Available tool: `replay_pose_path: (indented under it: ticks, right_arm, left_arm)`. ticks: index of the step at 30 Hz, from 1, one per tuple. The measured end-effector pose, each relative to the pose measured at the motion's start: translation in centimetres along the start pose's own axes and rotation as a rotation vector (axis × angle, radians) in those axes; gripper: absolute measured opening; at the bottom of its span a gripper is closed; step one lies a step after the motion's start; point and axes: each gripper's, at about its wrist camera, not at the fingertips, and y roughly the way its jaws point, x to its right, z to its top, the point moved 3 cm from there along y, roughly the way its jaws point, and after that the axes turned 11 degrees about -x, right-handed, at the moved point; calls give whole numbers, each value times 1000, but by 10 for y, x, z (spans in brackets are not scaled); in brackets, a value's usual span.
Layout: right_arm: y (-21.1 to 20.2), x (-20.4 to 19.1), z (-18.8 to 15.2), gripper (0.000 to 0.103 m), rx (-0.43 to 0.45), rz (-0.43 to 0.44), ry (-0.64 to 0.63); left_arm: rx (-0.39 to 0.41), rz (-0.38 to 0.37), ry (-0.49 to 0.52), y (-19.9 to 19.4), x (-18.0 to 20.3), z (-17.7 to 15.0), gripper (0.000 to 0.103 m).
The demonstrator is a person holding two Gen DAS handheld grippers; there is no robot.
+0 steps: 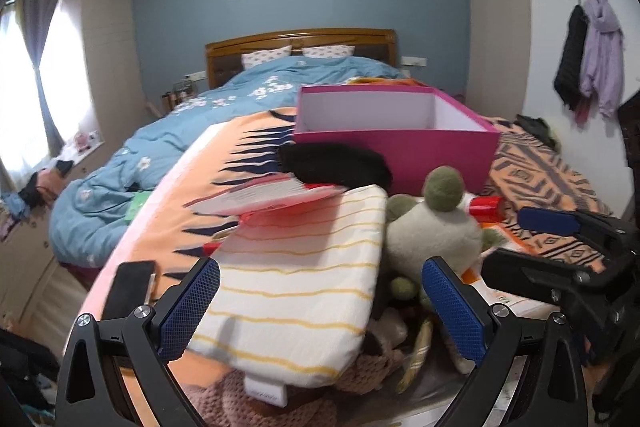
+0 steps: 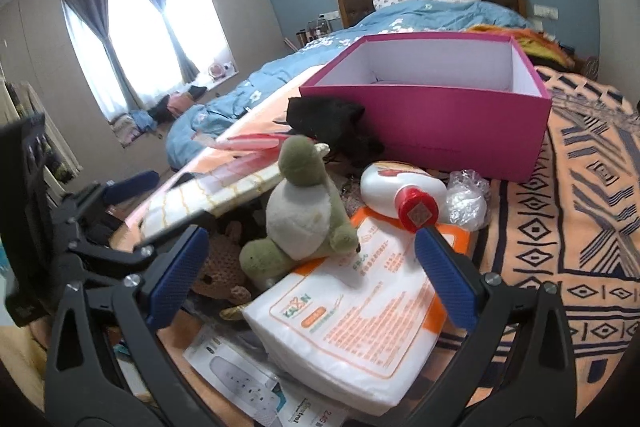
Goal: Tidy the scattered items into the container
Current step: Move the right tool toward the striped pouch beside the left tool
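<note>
Blue-padded and spread wide, our left gripper holds nothing, with the yellow-striped white cushion lying between its fingers. Our right gripper is just as wide and empty, over the orange-and-white tissue pack. At 12 o'clock from the right gripper lie the green-and-white plush toy and the white bottle with a red cap; crumpled clear plastic sits at 1 o'clock. Beyond them a black cloth touches the magenta box on the orange patterned blanket. What we see of the box's white inside is bare, its floor mostly hidden, so by our judgement nearly all the clutter is still outside it.
</note>
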Motion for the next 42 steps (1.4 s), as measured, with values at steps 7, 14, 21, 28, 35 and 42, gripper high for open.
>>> replay_pose_path:
  ticks: [7, 14, 21, 28, 35, 42]
  right_arm:
    - [-6, 20, 6, 103, 6, 6, 18]
    - [-11, 28, 7, 103, 16, 32, 15]
    - [-10, 26, 8, 103, 2, 88, -20]
    - [0, 10, 9, 103, -31, 160, -73]
    - [-4, -6, 16, 103, -15, 258, -93]
    - [13, -32, 18, 103, -97, 458, -90]
  left_arm:
    - [12, -53, 74, 0, 21, 5, 103]
    - [39, -71, 168, -1, 43, 7, 103]
    - [44, -21, 213, 2, 43, 6, 103]
    - [39, 30, 179, 4, 24, 9, 103]
    - [29, 109, 195, 4, 2, 1, 103]
    - [5, 128, 233, 6, -5, -14, 103]
